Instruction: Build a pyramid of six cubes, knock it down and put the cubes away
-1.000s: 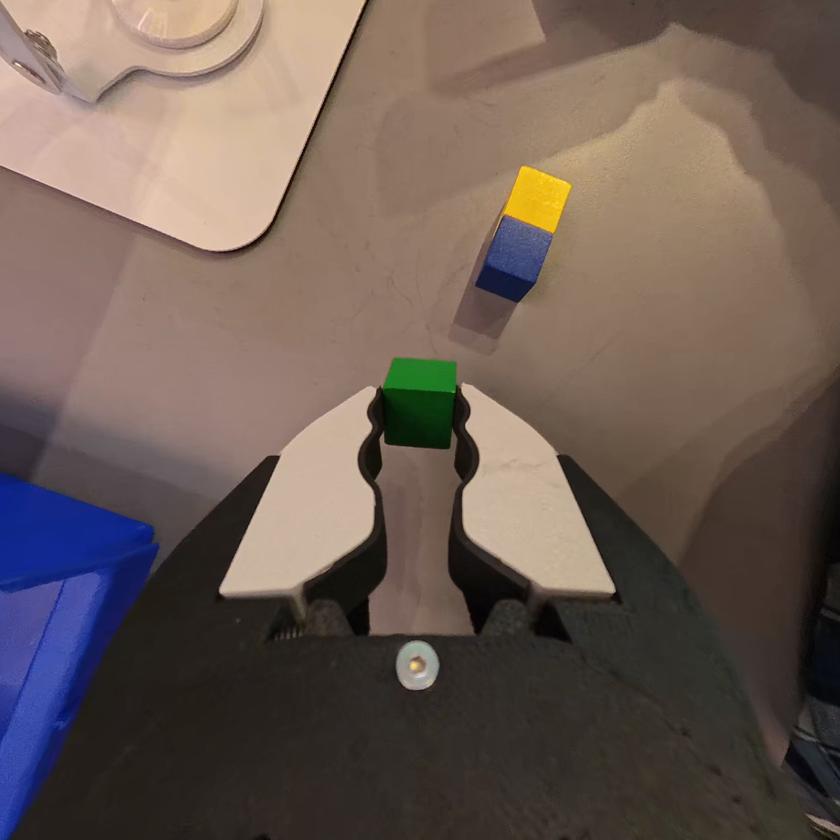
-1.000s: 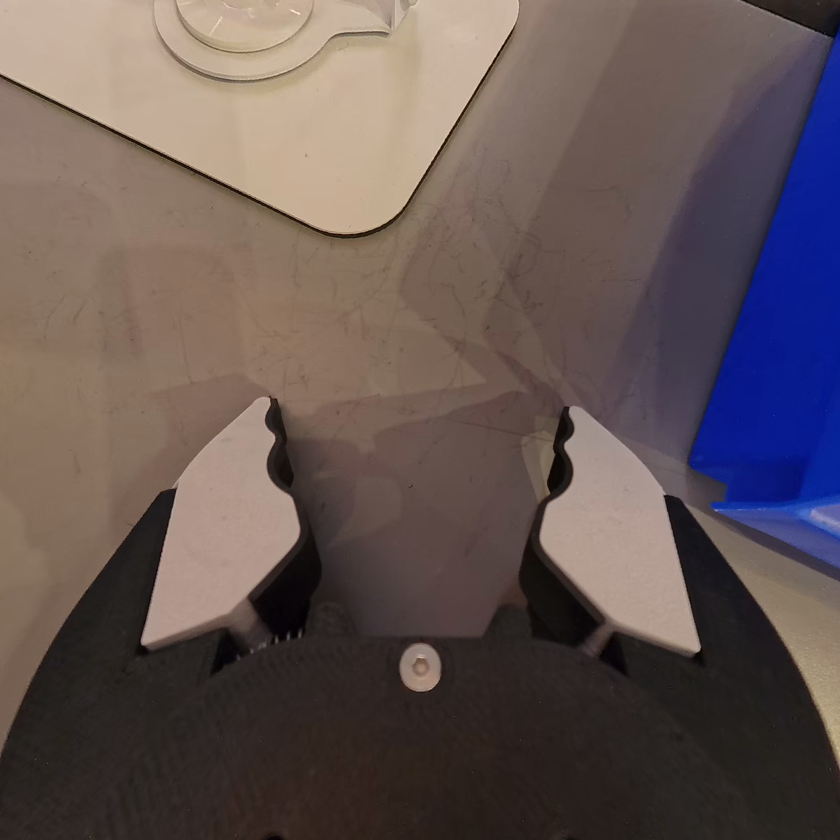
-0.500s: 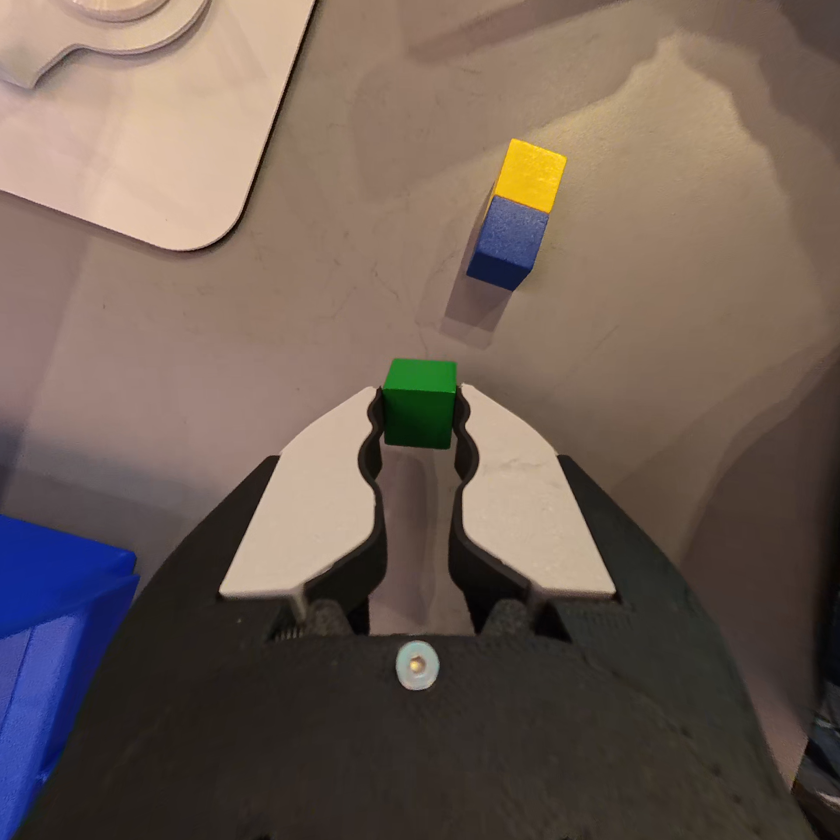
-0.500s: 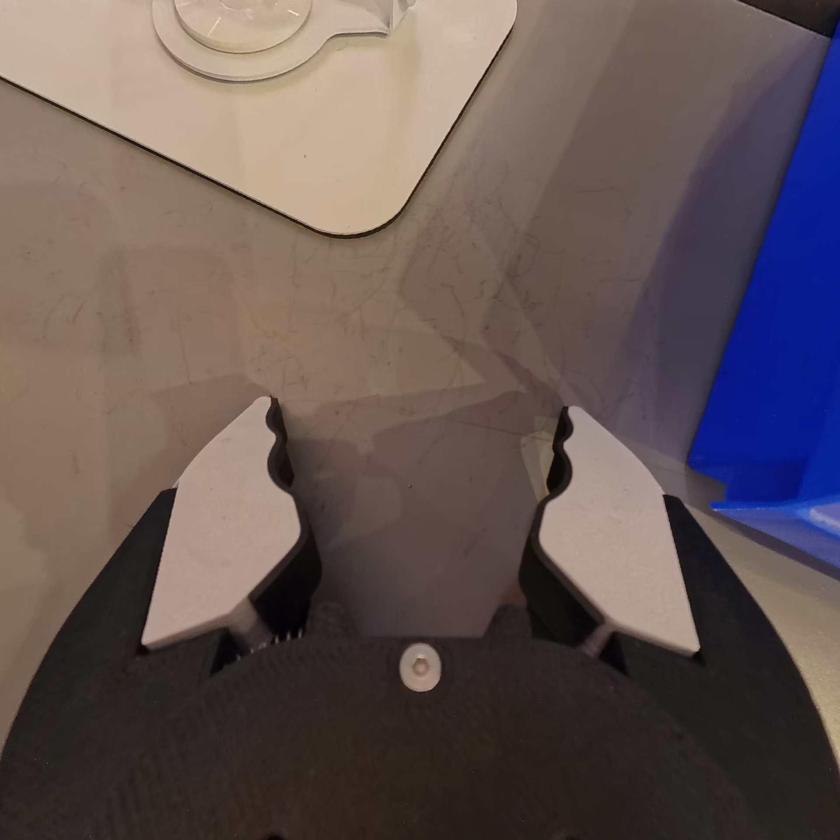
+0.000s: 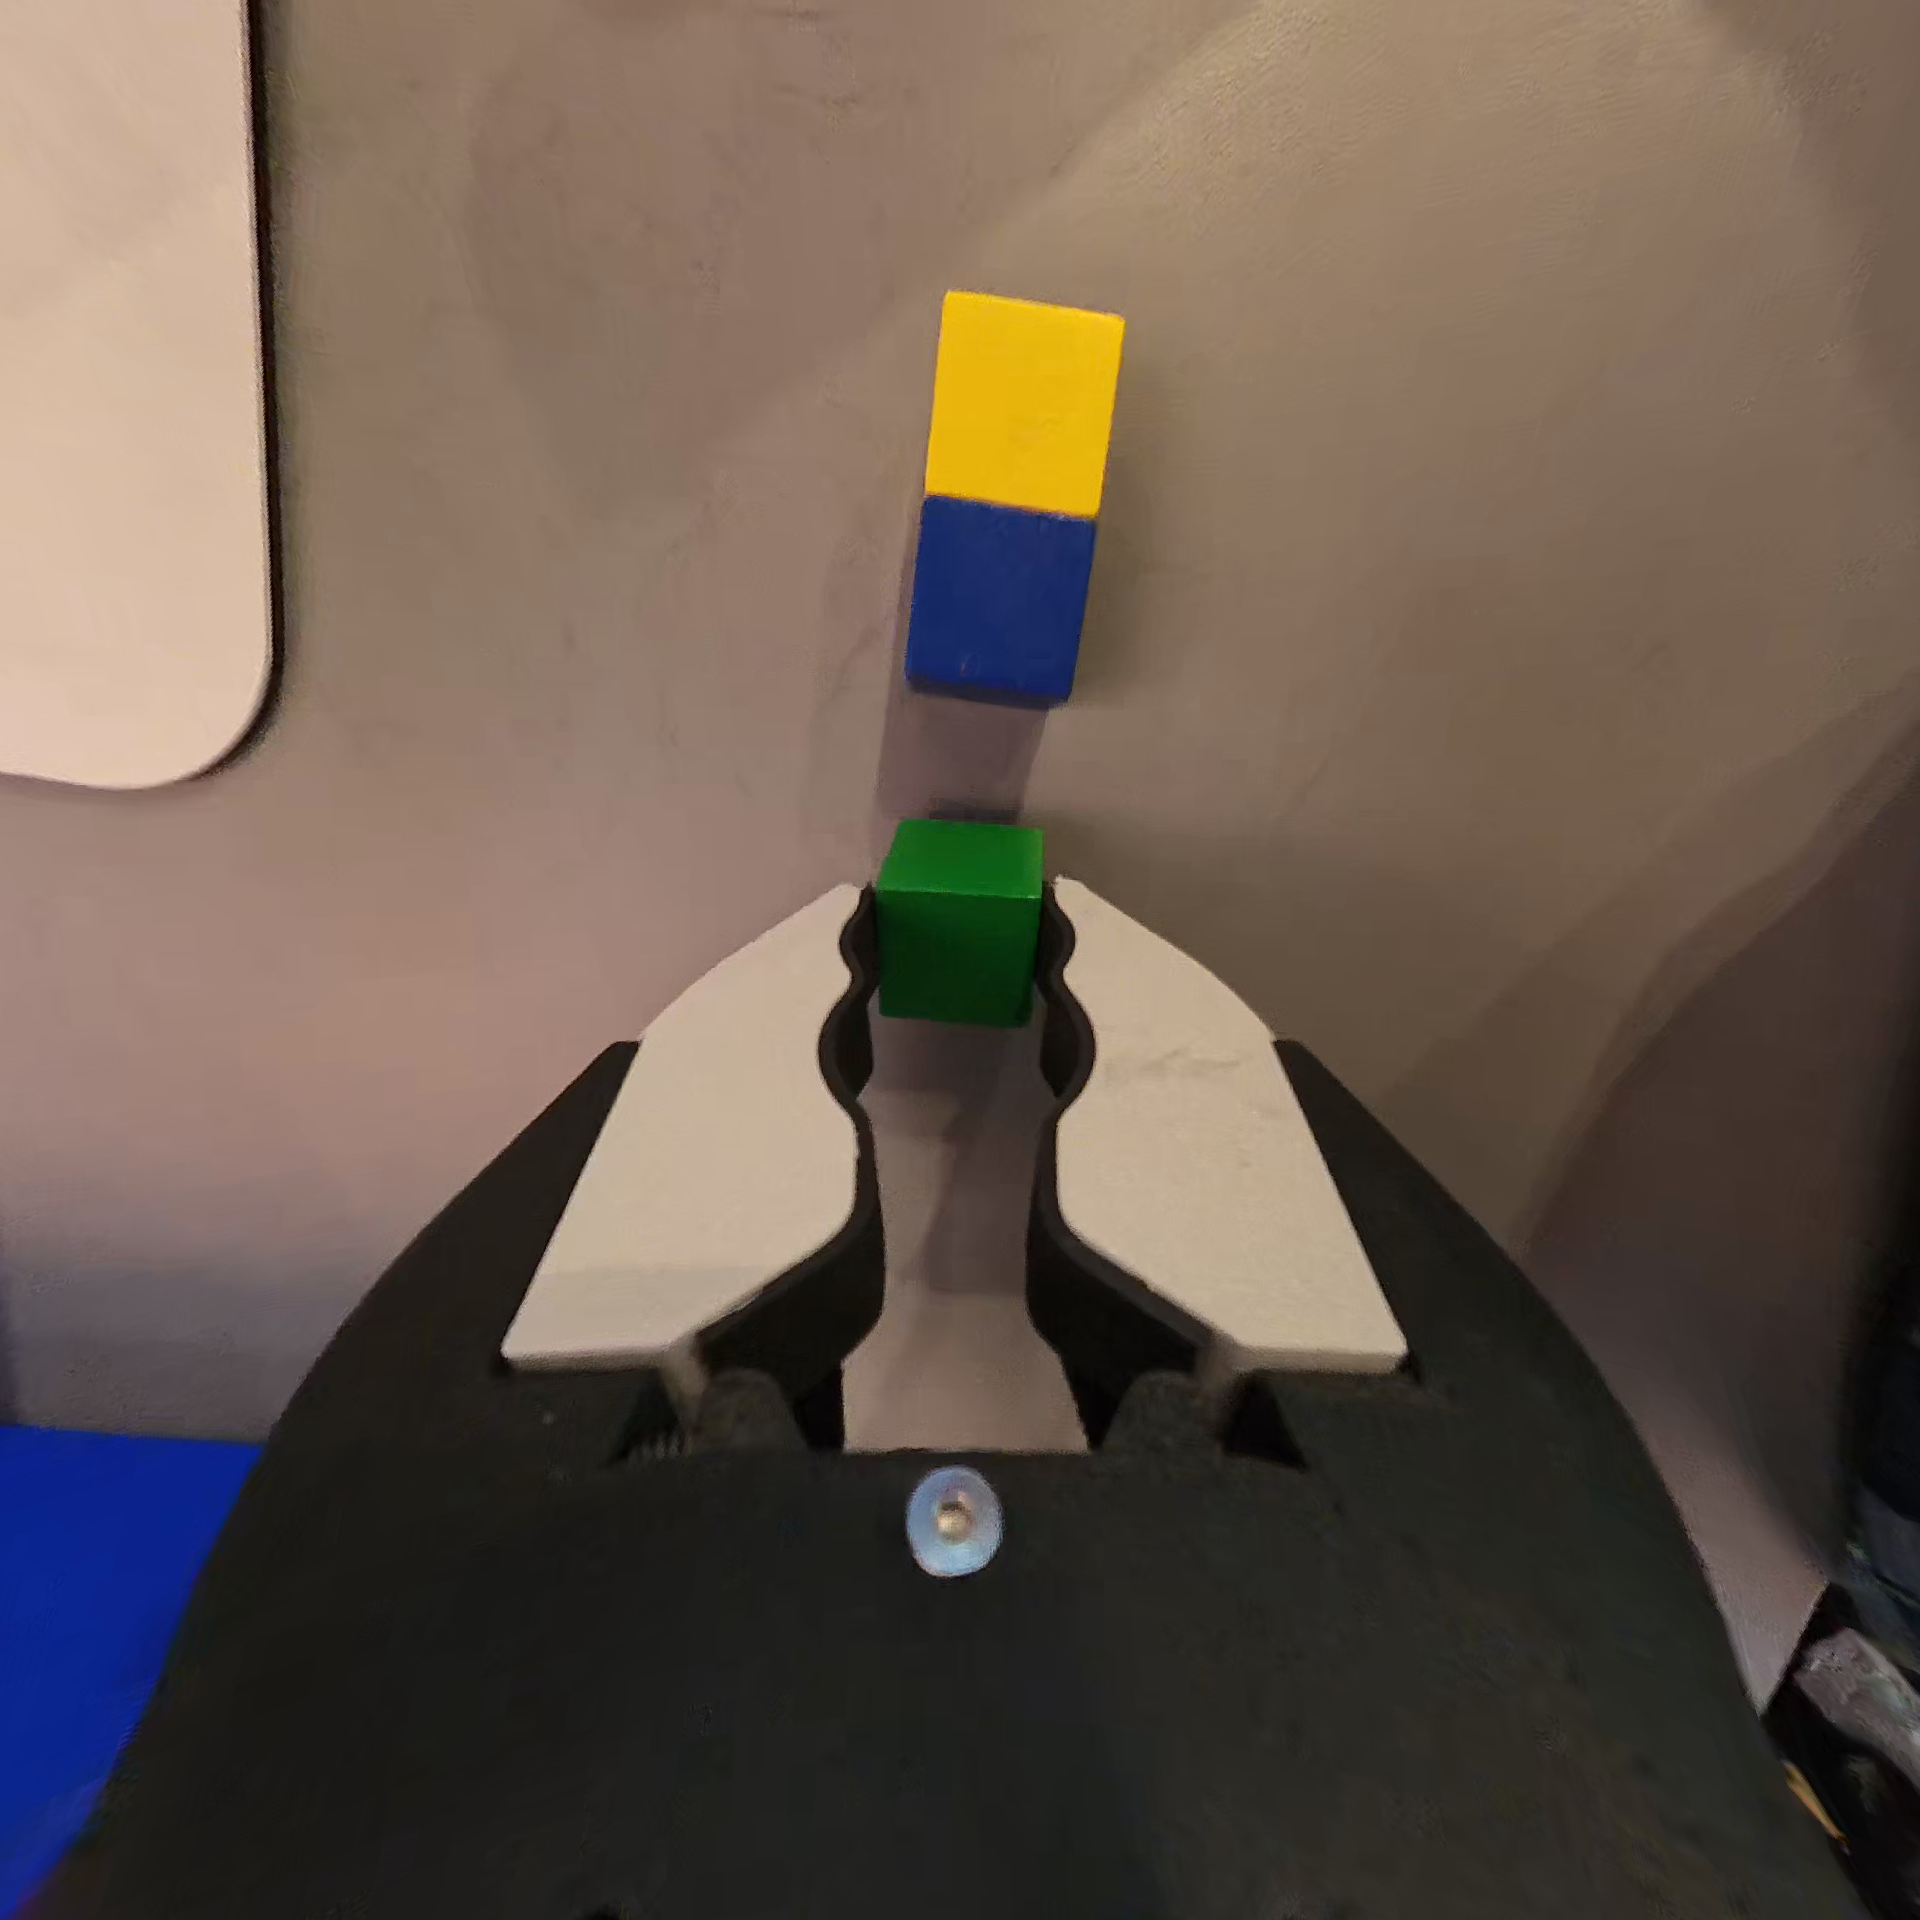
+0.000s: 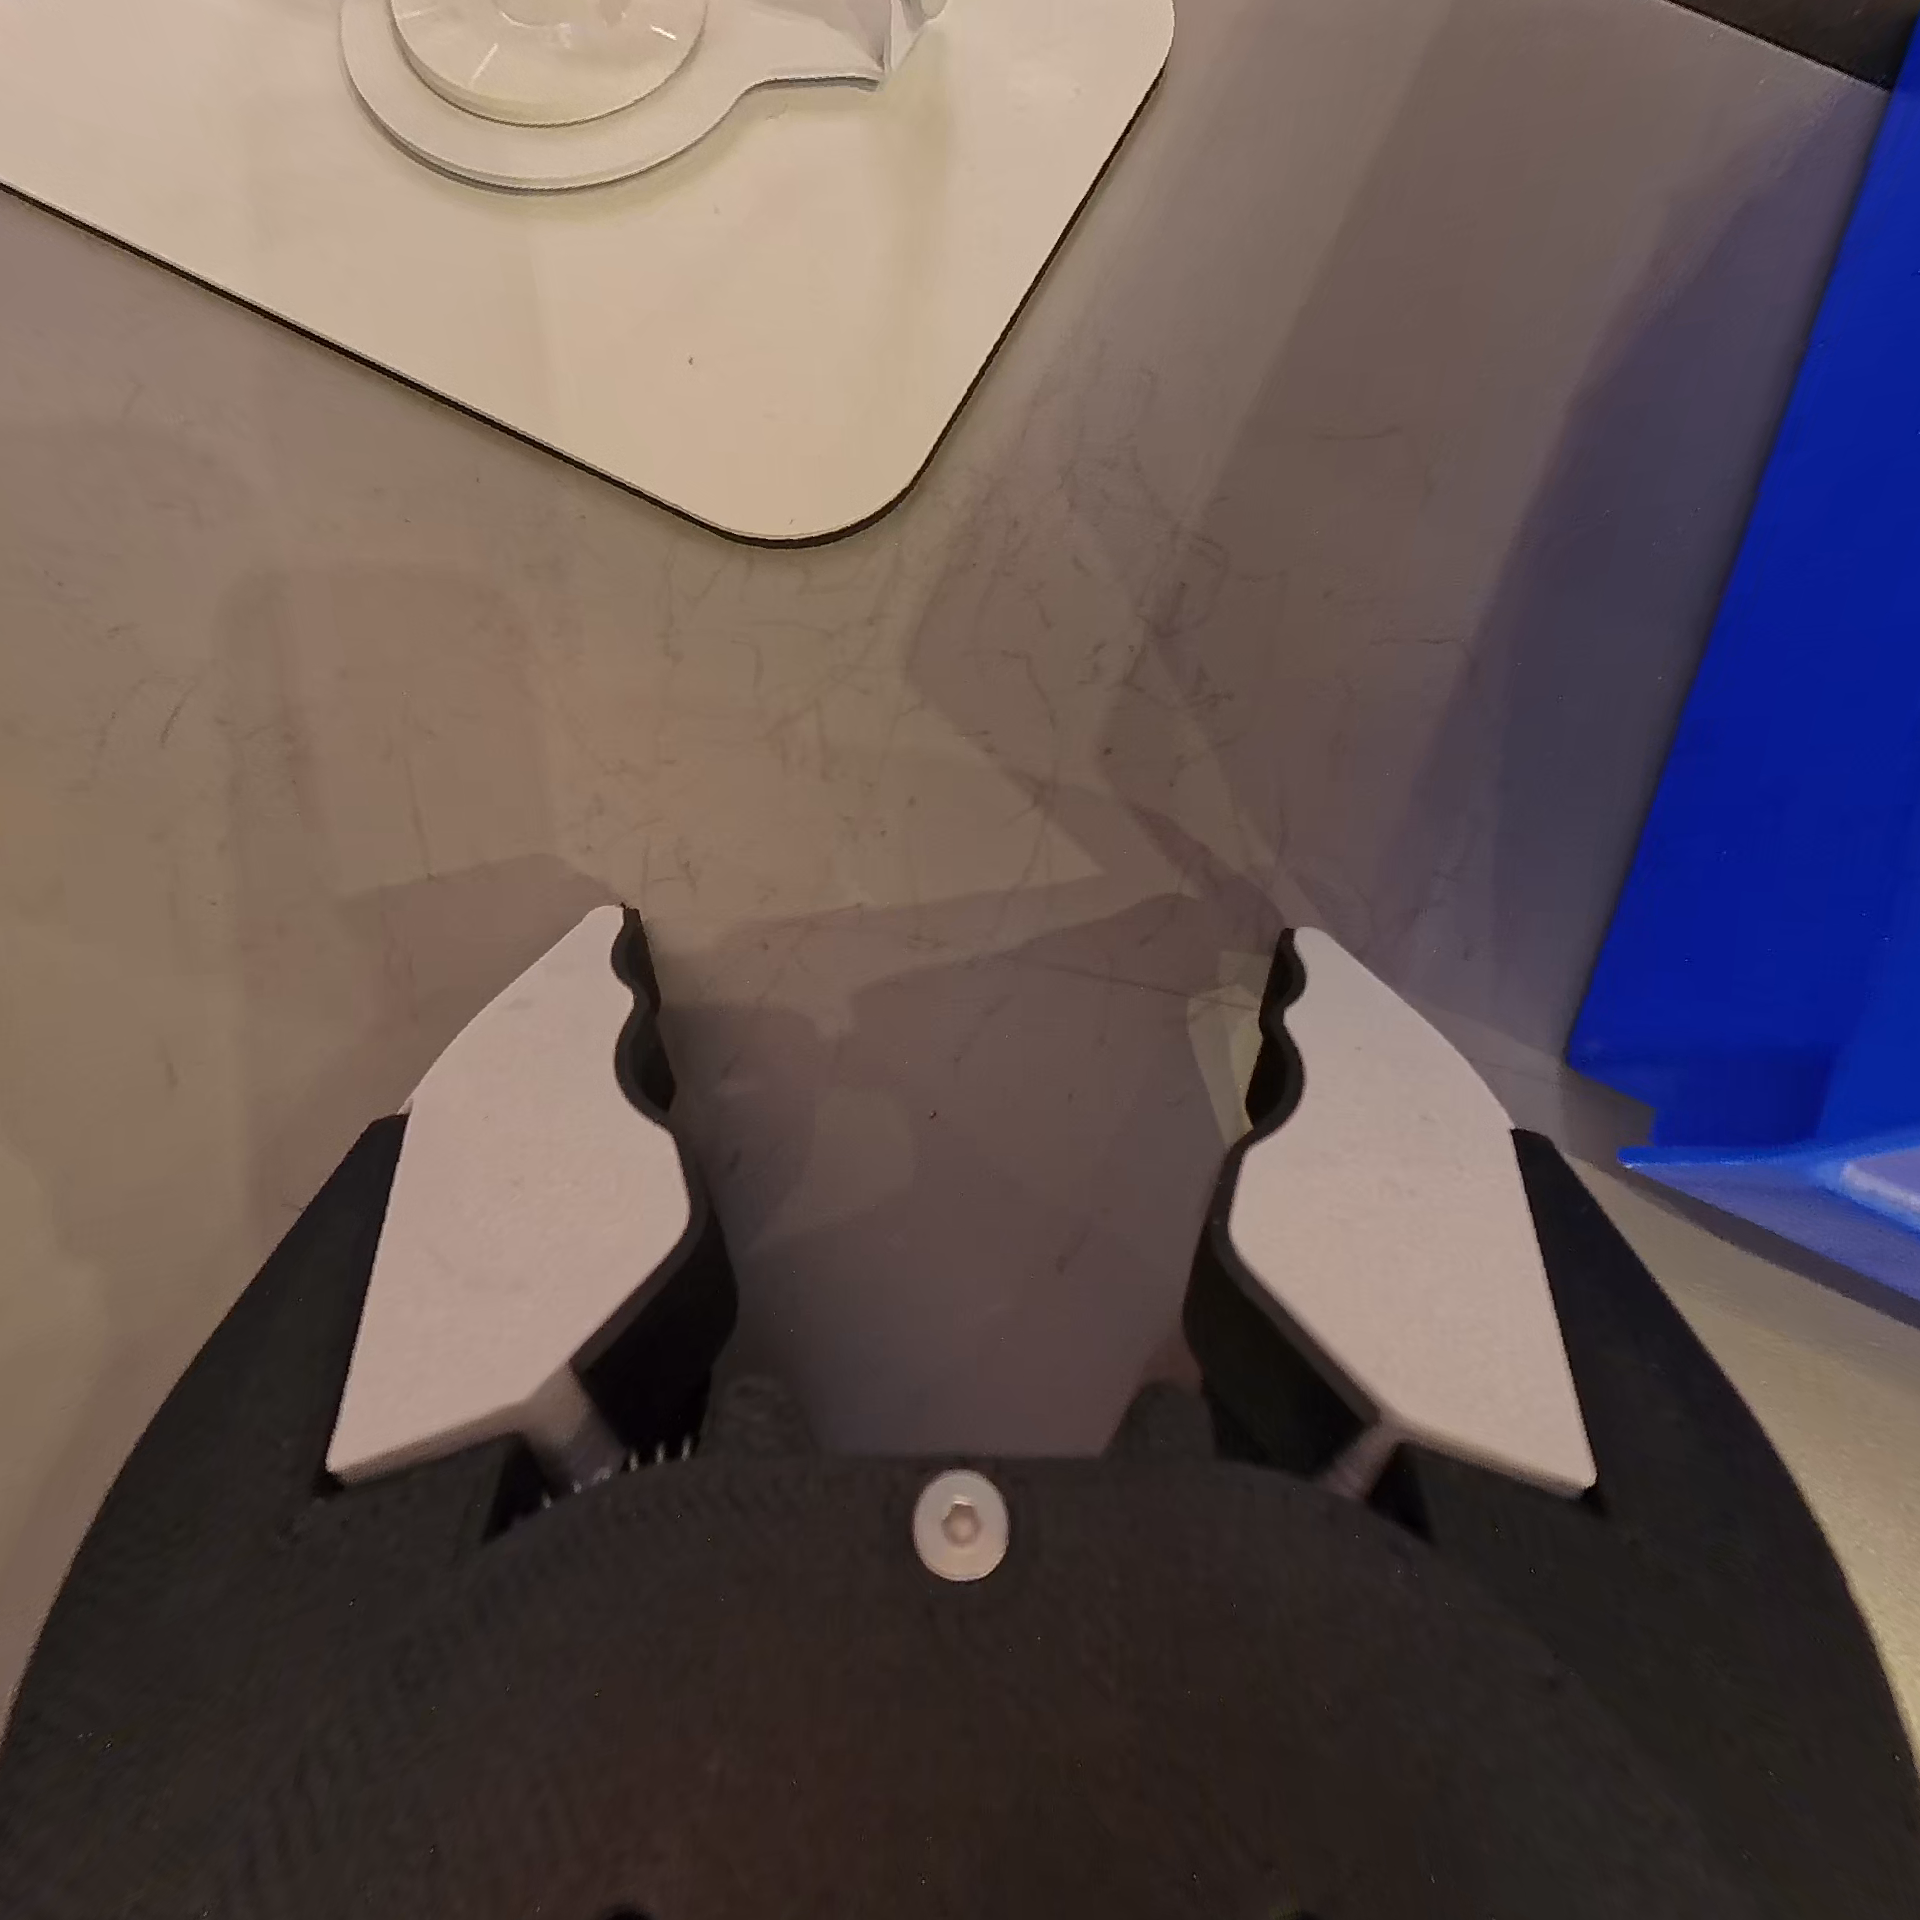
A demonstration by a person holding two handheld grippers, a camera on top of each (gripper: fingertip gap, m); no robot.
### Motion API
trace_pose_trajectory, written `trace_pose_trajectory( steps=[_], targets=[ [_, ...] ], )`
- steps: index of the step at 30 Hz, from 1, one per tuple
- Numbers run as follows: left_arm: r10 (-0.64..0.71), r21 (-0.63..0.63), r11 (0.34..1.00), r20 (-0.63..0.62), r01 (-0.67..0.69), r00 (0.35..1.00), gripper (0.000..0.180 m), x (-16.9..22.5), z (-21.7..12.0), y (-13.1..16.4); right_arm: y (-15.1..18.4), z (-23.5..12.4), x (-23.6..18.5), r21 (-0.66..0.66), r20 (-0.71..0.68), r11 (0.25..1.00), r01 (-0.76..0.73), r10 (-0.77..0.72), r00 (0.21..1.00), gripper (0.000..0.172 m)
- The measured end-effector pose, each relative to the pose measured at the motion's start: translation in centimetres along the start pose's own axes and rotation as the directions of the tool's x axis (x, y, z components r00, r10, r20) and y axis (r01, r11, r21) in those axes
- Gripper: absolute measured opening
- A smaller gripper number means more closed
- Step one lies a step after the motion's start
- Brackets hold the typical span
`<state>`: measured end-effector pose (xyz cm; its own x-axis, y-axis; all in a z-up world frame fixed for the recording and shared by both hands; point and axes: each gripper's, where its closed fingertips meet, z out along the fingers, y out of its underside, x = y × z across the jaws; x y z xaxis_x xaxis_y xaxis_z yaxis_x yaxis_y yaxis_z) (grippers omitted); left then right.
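Note:
In the left wrist view my left gripper (image 5: 958, 925) is shut on a green cube (image 5: 958, 920), both pads pressed against its sides, and holds it above the grey table. Straight ahead of it a blue cube (image 5: 997, 603) and a yellow cube (image 5: 1023, 405) sit on the table, touching each other in a line. In the right wrist view my right gripper (image 6: 961, 997) is open wide and empty above the bare table; no cubes show in that view.
A white board (image 5: 125, 416) lies at the left; in the right wrist view the white board (image 6: 727, 312) carries a clear suction-cup mount (image 6: 540, 94). A blue bin (image 5: 94, 1621) is at the lower left, and a blue bin (image 6: 1787, 727) at the right.
My left gripper has swung with the green cube so the blue and yellow cubes now lie straight ahead and closer. The right gripper has barely moved.

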<state>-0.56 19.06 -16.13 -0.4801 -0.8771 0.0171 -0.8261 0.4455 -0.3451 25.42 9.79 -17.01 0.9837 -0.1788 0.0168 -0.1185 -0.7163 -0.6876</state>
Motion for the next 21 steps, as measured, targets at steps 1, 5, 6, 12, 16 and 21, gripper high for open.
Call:
trace_pose_trajectory(
  steps=[1, 5, 6, 12, 16, 21],
  targets=[
    [0.007, 0.002, 1.000, -0.002, -0.007, 1.000, 0.028, 0.0, 0.2, -0.3, 0.0, 0.0, 0.0, 0.000, 0.000, 1.000, 0.000, 0.000, 1.000, 0.111],
    [0.003, -0.008, 1.000, -0.015, -0.003, 1.000, 0.042, 0.1, 0.7, -0.9, 0.0, 0.0, 0.0, 0.000, 0.000, 1.000, -0.001, 0.001, 1.000, 0.111],
    [0.006, 0.004, 1.000, -0.026, -0.006, 1.000, 0.044, 0.2, 0.6, -1.0, 0.0, 0.0, 0.0, 0.000, -0.001, 1.000, -0.001, 0.001, 1.000, 0.111],
    [-0.053, 0.047, 0.997, -0.036, 0.055, 0.998, 0.049, -0.1, -0.5, -0.1, 0.0, 0.0, 0.0, 0.001, -0.002, 1.000, -0.003, 0.003, 1.000, 0.110],
    [-0.053, 0.045, 0.997, -0.061, 0.056, 0.997, 0.039, 0.1, -0.4, 0.7, 0.0, 0.0, 0.0, 0.001, 0.000, 1.000, -0.001, 0.001, 1.000, 0.109],
    [-0.027, 0.053, 0.998, -0.069, 0.030, 0.997, 0.031, 0.4, 0.2, 0.0, 0.0, 0.0, 0.0, 0.002, 0.000, 1.000, 0.000, 0.000, 1.000, 0.109]
  ],
)
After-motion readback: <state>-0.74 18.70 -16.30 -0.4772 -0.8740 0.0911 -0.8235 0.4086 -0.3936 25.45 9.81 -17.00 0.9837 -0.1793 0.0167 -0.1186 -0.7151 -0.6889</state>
